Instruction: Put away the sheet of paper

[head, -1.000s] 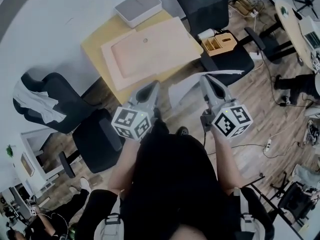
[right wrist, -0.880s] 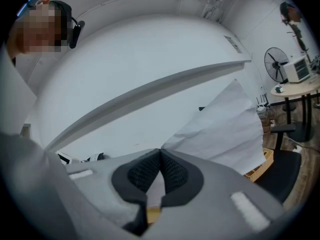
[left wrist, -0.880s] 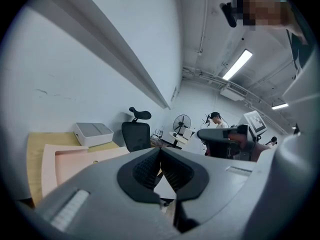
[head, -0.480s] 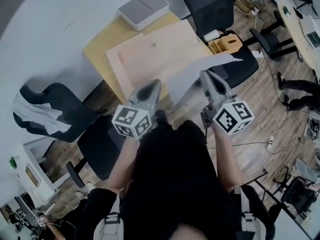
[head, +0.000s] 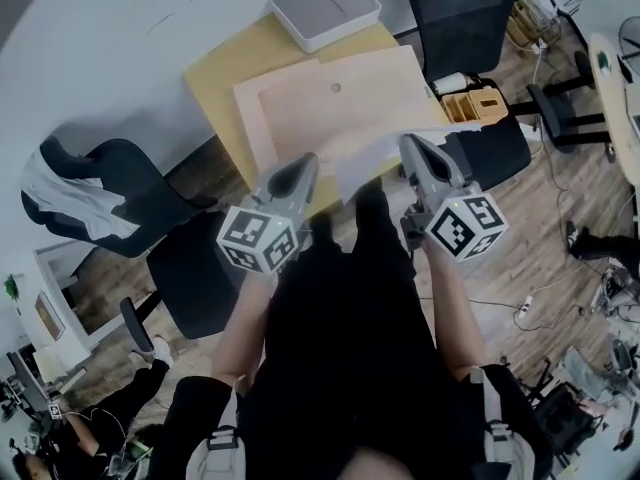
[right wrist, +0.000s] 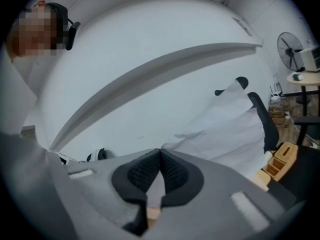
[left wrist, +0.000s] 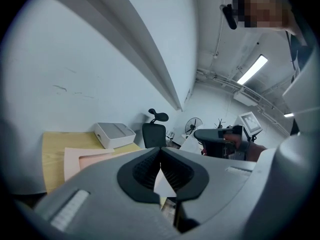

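Office from above | yellow surface (head: pixel 215 73), white box (head: pixel 323 8) at its far corner | black chair (head: pixel 458 8) beyond | wooden organiser (head: pixel 478 104) on second chair (head: pixel 500 153) | white cloth (head: pixel 60 193) draped over third chair (head: pixel 140 203) | wood floor (head: pixel 545 233)

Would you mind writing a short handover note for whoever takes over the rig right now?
Right gripper: shut on one edge of the sheet of paper, which hangs in the air over the near edge of the table.
Left gripper: jaws together, nothing clearly pinched, beside the sheet's left end.
On the table: a pale pink pad and a white box at the far corner.
Done: sheet is off the table and in hand.
Left: put it away and release; its intended place is not evident.
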Demonstrator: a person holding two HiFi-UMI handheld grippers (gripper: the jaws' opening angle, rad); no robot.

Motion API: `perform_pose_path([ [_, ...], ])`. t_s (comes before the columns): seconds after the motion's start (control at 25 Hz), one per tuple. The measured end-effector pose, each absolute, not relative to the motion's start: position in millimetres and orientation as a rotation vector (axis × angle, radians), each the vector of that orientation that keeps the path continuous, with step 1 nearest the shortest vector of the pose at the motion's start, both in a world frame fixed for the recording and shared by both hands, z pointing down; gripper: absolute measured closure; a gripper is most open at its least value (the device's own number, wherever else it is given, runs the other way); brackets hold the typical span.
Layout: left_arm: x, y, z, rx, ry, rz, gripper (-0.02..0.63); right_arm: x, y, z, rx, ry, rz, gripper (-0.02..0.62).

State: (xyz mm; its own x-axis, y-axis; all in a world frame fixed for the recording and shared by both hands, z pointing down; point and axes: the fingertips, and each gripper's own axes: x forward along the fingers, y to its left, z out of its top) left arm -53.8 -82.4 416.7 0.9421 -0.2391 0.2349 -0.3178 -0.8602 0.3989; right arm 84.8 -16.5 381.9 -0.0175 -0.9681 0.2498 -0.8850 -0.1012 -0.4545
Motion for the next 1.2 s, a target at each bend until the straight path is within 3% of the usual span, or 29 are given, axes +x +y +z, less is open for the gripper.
perform_pose_path([
  [0.48,-51.1,-148.6,404.0,2.575,-0.769,0.172,0.595,91.4,-119.2,397.0,-1.774,2.280,-0.909,0.594],
  [1.2,-5.6,-154.3,409.2,2.424,-1.145,0.119,0.595,140.4,-175.7,463.5,-1.455,2.533,-1.162,0.594],
])
